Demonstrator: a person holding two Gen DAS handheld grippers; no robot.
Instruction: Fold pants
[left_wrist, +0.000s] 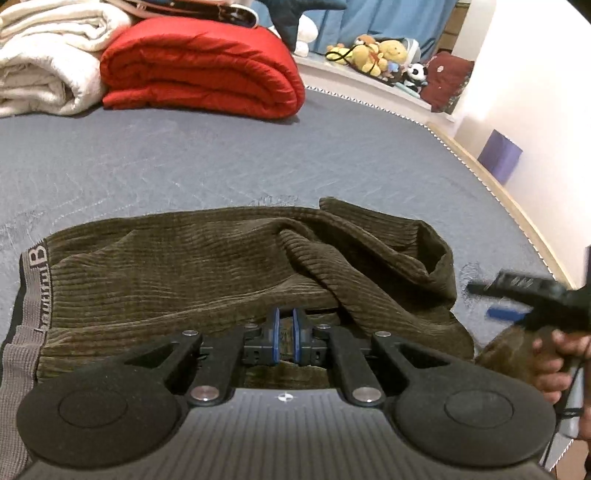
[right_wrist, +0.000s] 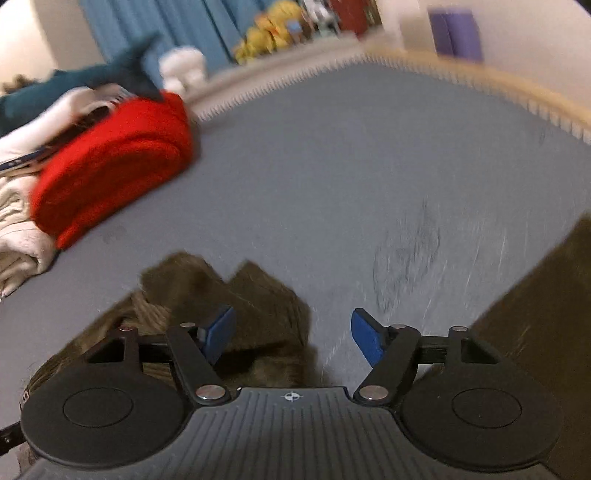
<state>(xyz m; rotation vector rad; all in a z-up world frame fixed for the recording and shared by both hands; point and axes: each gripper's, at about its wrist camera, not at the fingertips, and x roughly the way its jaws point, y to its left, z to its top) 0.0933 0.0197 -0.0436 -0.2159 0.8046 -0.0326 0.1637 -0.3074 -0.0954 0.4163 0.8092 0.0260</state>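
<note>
Left hand-held gripper (left_wrist: 284, 334): clamped on corduroy pants (left_wrist: 207, 266), soft, limp, grippy; best held at waistband (left_wrist: 35, 280). Right hand-held gripper (right_wrist: 293, 336): open, empty.

A: Where does the left wrist camera sit?

B: Just behind the left gripper (left_wrist: 284, 334), angled down across the bed (left_wrist: 221, 158), very close to the brown corduroy pants (left_wrist: 184, 269). It faces the red folded quilt (left_wrist: 199, 66) and the stuffed toys (left_wrist: 376, 51) by the wall.

A: And the right wrist view?

B: Behind the right gripper (right_wrist: 293, 338), also tilted down over the bed (right_wrist: 332, 166), blurred. Both views share the pants (right_wrist: 258, 295), the quilt (right_wrist: 114, 166), the toys (right_wrist: 269, 33) and the purple box (right_wrist: 456, 35). The right gripper (left_wrist: 517, 299) shows at the left view's right edge.
</note>
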